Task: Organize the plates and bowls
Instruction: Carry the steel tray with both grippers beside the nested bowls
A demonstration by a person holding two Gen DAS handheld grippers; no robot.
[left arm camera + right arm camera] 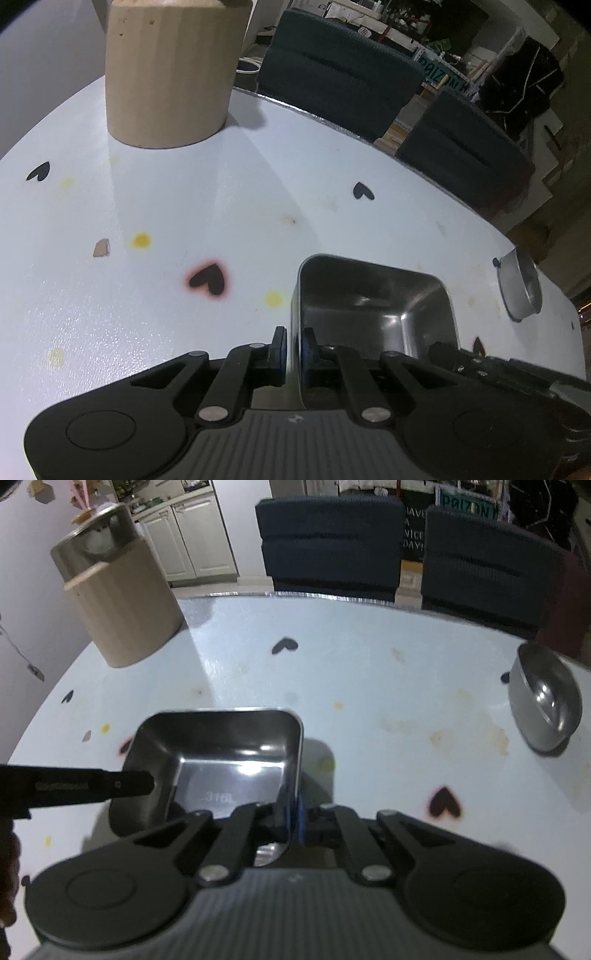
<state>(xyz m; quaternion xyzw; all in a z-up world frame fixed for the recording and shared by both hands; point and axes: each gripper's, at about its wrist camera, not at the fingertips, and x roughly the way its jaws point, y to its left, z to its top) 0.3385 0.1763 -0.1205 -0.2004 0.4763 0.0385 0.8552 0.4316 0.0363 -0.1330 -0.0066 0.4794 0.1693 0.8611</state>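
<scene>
Left gripper point(291, 343) pinched shut on the left wall of the square steel dish point(373, 306), fingers pressed either side of the rim. Right gripper point(293, 812) clamped on the same dish's right wall. Dish low over the white worktop point(184, 206). Round steel bowl point(543, 701) well apart, near the far right edge.

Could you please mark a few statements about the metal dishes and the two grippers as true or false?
1. The left hand-held gripper clamps the square steel tray's wall. True.
2. The right hand-held gripper hangs open above the table. False: it is shut on the tray's opposite wall.
3. A round steel bowl sits apart, to the right. True.
4. The tray holds food. False: it is empty.
5. The beige wooden holder lies tipped over. False: it stands upright.
</scene>
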